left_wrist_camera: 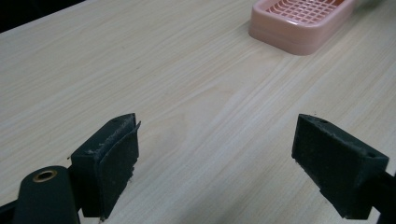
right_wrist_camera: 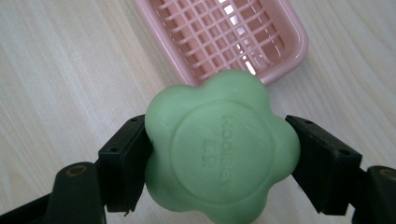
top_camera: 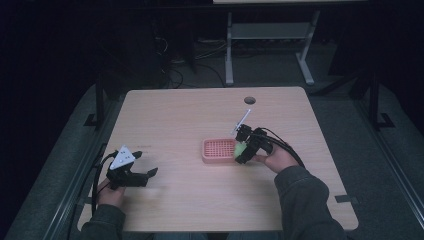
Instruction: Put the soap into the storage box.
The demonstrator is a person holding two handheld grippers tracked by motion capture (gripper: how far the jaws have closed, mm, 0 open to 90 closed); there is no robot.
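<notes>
We see the right gripper with its fingers clamped on either side of a green flower-shaped soap, holding it in the air just at the near right edge of the pink slatted soap dish on the table; the left gripper rests near the table's front left, fingers spread wide with nothing between them

Wooden table; grey desk frame beyond
</notes>
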